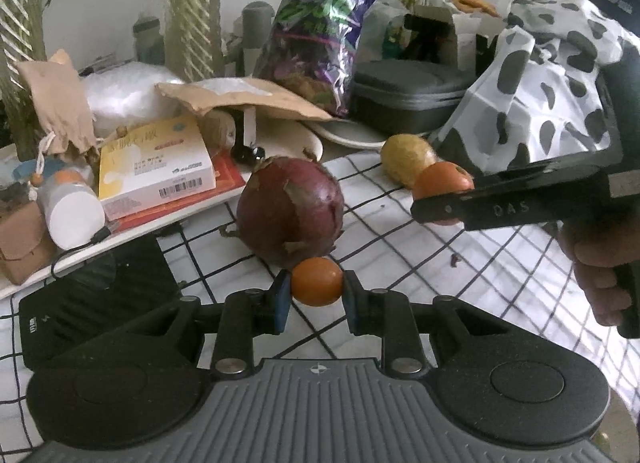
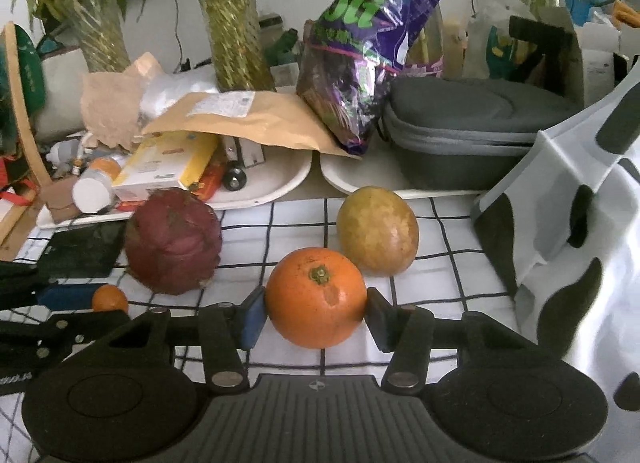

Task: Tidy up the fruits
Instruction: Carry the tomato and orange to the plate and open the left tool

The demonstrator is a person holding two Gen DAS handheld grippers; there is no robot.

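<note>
My left gripper is shut on a small orange, just in front of a dark red dragon fruit on the checked cloth. My right gripper is shut on a larger orange; it shows in the left wrist view at the right, with the orange in it. A yellow-green mango lies behind it, also seen in the left wrist view. The dragon fruit lies left, with the small orange and the left gripper's fingers beside it.
A black-and-white spotted bag stands at the right. Behind the cloth are white trays with a yellow box, a brown envelope, a purple snack bag and a grey case. A black device lies left.
</note>
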